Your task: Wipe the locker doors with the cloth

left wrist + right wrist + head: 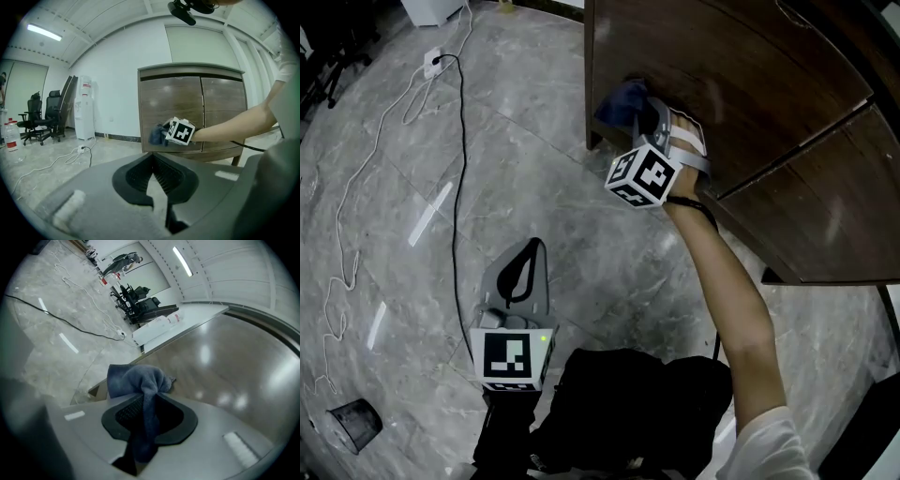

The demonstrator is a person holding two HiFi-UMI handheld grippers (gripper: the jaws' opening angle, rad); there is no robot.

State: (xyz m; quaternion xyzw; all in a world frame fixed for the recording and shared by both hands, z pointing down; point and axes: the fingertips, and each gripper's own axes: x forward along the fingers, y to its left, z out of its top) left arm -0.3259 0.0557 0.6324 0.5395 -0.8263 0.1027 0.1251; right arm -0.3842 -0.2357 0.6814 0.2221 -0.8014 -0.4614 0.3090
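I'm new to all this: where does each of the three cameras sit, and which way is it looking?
Head view: on the person's head, looking steeply down at the floor, locker, left tool and right tool; the right arm shows.
Left gripper view: on the left tool, facing the locker across the room; that arm shows.
Right gripper view: on the right tool, close to the locker door, cloth in its jaws; no body shows.
Shared: all three show the cloth.

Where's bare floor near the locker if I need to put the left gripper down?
Bare floor lies between the black cable and the locker. Left of that cable it is crowded: white cord, power strip, small bin.
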